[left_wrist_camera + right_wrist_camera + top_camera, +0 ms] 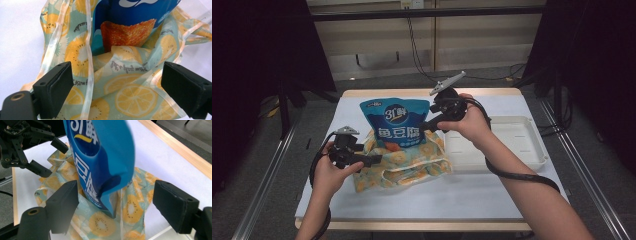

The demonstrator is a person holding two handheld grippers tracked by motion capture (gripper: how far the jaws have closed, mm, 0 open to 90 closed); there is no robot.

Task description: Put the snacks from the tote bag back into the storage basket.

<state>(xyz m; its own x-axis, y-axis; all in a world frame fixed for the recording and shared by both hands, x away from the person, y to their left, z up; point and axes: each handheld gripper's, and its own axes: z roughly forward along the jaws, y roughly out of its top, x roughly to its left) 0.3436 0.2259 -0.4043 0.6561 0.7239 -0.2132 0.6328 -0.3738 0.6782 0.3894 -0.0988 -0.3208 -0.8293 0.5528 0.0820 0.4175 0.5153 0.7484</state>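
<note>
A blue snack pouch (394,122) stands upright inside a lemon-print carrier bag (407,162) in the middle of the white table. My left gripper (368,157) sits at the carrier bag's left side, low over its crumpled film. In the left gripper view its jaws (115,87) stand wide apart with the printed film (130,92) lying between them and the pouch (140,12) behind. My right gripper (428,125) is at the pouch's right edge. Seen from the right gripper (115,207), the pouch (100,157) hangs between wide jaws whose pads stay off it, above the carrier bag (102,223).
A shallow white tray (539,150) lies on the table's right half, just behind my right forearm. The table (437,195) has a wooden far edge (175,147). My left gripper (53,157) appears across the bag in the right gripper view. Cables trail from both grippers.
</note>
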